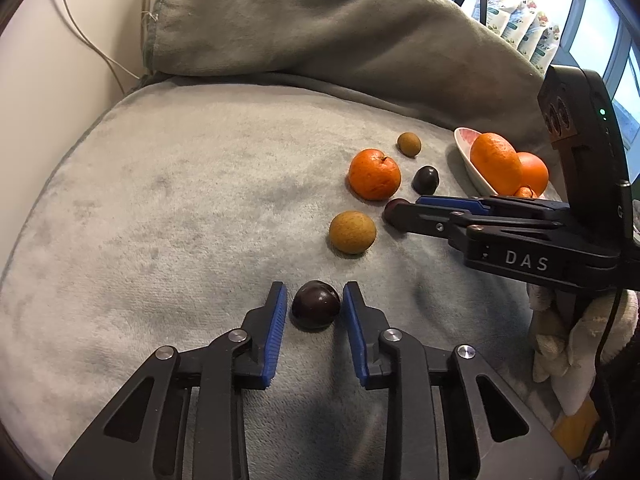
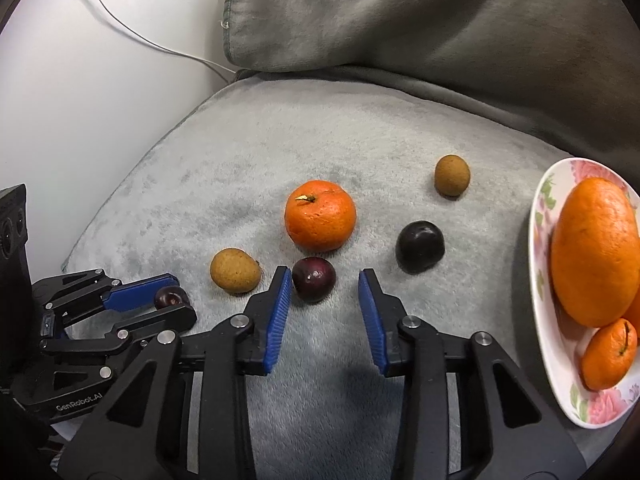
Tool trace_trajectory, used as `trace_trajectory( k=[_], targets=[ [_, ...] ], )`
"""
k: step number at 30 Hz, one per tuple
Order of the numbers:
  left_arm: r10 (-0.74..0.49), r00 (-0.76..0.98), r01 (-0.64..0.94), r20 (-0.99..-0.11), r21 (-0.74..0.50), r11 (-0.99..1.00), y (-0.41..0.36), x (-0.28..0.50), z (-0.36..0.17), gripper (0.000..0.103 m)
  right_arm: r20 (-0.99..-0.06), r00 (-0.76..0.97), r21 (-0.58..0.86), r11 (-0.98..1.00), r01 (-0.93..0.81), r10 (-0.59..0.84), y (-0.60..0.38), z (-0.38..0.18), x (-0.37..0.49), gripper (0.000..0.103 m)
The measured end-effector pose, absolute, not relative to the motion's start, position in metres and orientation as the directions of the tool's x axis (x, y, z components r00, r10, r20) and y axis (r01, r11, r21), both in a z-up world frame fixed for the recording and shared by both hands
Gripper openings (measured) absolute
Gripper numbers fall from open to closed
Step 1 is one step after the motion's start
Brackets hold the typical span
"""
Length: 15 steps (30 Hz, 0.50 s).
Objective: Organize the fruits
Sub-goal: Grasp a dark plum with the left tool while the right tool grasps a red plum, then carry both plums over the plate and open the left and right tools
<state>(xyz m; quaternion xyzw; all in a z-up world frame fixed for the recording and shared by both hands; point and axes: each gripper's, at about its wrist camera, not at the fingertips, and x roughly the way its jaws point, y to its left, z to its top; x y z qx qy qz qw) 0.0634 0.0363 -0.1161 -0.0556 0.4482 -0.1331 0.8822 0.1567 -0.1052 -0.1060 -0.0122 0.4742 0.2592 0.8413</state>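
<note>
My left gripper is open, its fingers on either side of a dark plum on the grey blanket, with small gaps. My right gripper is open around a second dark plum, which sits near its left finger. Ahead lie an orange tangerine, a third dark plum and two tan round fruits. A floral plate at the right holds oranges. In the left wrist view the right gripper reaches in from the right.
A grey blanket covers the cushion; a folded grey blanket rises behind. A white wall with cables is at the left. Packages stand by a window at the far right.
</note>
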Motion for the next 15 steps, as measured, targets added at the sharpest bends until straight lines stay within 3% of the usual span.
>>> trace_trajectory(
  k=[15],
  targets=[
    [-0.284,0.562,0.184,-0.777,-0.217,0.959,0.0378,0.0621,-0.1168,0.022,-0.81,0.403,0.226,0.86,-0.457,0.426,-0.0982,-0.1112,0.1602,0.035]
  ],
)
